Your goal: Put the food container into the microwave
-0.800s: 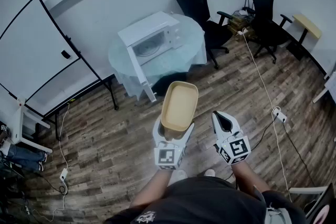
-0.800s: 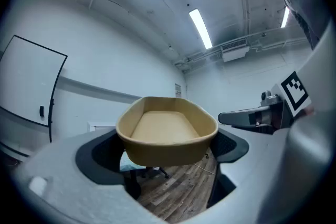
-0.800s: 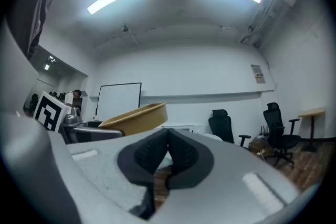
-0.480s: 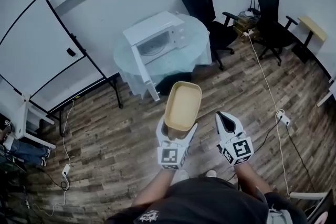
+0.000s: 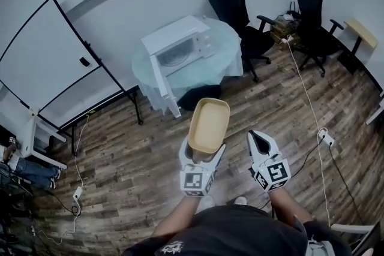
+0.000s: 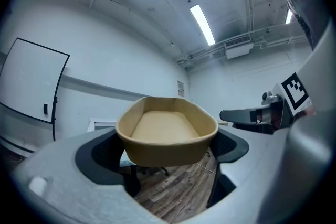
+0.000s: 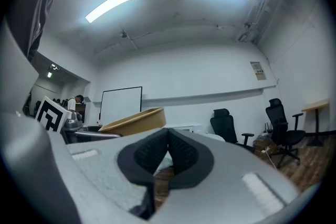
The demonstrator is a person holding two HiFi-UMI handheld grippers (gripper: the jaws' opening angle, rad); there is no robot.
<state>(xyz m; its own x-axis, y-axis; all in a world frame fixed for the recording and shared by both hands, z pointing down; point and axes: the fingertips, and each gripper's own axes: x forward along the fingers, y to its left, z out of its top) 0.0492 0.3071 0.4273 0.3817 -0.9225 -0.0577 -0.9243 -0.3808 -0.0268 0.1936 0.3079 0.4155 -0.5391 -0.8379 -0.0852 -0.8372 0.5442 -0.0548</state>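
In the head view, the food container (image 5: 209, 125), a tan oval tray with nothing in it, is held up level over the wooden floor (image 5: 120, 159) by the left gripper (image 5: 201, 151). The jaws are spread very wide and closed on the tray's near end. The right gripper (image 5: 256, 138) is carried just beside it, apart from the tray, with its jaws brought together. A black-and-white square marker is borne on the cube of each gripper. Well ahead, the white microwave (image 5: 180, 39) is seen on a round table (image 5: 225, 63) draped in pale cloth. Its door (image 5: 161, 84) is swung open and a round plate can be made out in the cavity.

In the left gripper view, the tray is seen gripped between the two dark pads (image 6: 102, 157). Its inside is bare and smooth. The closed right gripper (image 6: 236, 115) is shown to the right, and part of its marker is visible.

In the right gripper view, the two pads (image 7: 184, 152) are pressed against each other with nothing caught between them. The tan tray is seen to the left, tilted in this view, in front of a whiteboard (image 7: 122, 105). A small sign (image 7: 258, 71) is fixed high on the wall, its print too small to be read.
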